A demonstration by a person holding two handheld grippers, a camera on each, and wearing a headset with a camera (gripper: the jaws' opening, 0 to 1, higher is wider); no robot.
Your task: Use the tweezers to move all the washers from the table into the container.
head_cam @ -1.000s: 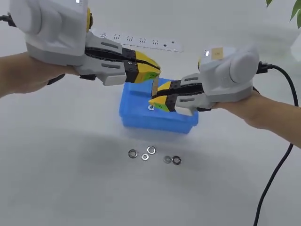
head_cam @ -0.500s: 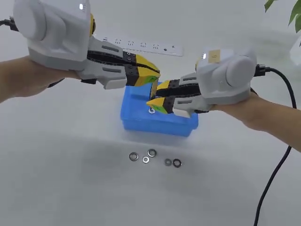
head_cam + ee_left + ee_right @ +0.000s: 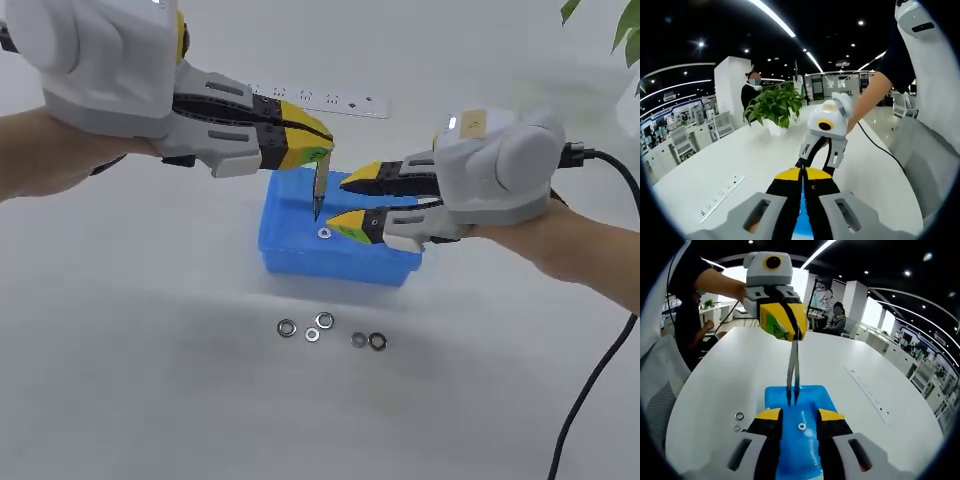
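Note:
My left gripper (image 3: 322, 152) is shut on metal tweezers (image 3: 318, 192), which hang point-down over the blue container (image 3: 300, 252). Their tips hover just above one washer (image 3: 325, 233) lying on the container's blue surface. My right gripper (image 3: 358, 199) stands open right of the tweezers, its jaws apart and holding nothing. Several washers (image 3: 325, 321) lie loose on the white table in front of the container. In the right gripper view, the tweezers (image 3: 792, 371) drop from the left gripper (image 3: 782, 315) towards the washer (image 3: 801, 426), between my open right gripper (image 3: 800, 419) fingers. In the left gripper view, the left gripper (image 3: 802, 176) is shut.
A white power strip (image 3: 330, 98) lies on the table behind the container. A black cable (image 3: 590, 370) trails from the right gripper down the right side. A plant (image 3: 625, 30) leans in at the far right corner.
My right gripper has opened and pulled back slightly to the right, away from the tweezers' tips. The left gripper still holds the tweezers over the container.

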